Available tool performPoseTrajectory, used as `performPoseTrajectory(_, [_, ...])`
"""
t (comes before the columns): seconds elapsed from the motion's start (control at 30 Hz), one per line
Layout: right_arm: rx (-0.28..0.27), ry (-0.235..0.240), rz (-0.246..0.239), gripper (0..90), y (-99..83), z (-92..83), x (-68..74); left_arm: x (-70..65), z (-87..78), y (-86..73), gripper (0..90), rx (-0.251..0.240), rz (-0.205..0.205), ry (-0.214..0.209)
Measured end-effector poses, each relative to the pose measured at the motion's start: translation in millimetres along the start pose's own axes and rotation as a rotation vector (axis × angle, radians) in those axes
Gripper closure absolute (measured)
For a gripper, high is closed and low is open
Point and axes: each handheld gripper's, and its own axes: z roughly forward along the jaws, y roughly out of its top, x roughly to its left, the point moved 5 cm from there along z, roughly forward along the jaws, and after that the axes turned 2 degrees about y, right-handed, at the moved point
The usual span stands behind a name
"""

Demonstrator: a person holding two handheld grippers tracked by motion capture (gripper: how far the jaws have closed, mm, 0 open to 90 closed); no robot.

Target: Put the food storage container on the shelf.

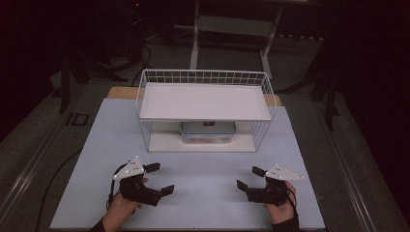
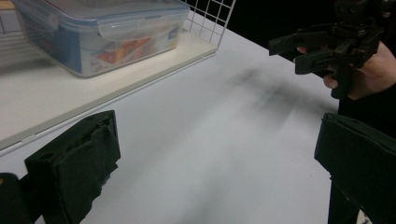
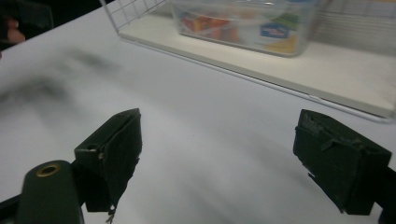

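High view, grippers: we see the left gripper (image 1: 160, 179) and right gripper (image 1: 248, 177) held low over the near part of the pale table (image 1: 203, 193), well apart, each with its jaws spread and empty.
High view, box: the clear lidded box (image 1: 208, 132) sits on the lower shelf of the white wire rack (image 1: 205, 104); the upper shelf hides its back part, so we make out only its front.
Left gripper view: our jaws stand wide apart over bare table; the box (image 2: 100, 35) lies upper left, cut off by the frame, with blurred orange contents. The right gripper (image 2: 299, 49) shows upper right in a hand (image 2: 369, 70).
Right gripper view: jaws parted, nothing between them; the box (image 3: 243, 25) is ahead on the shelf board (image 3: 261, 70), its top cropped, its label too blurred for us to read.
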Motion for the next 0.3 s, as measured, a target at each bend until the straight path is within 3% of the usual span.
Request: performPoseTrajectory(0.3, [0.012,-0.008,-0.008,16.2,-2.4,-1.2,-1.2,-1.6,5.7,-1.1,0.0,0.006,0.037,-0.007])
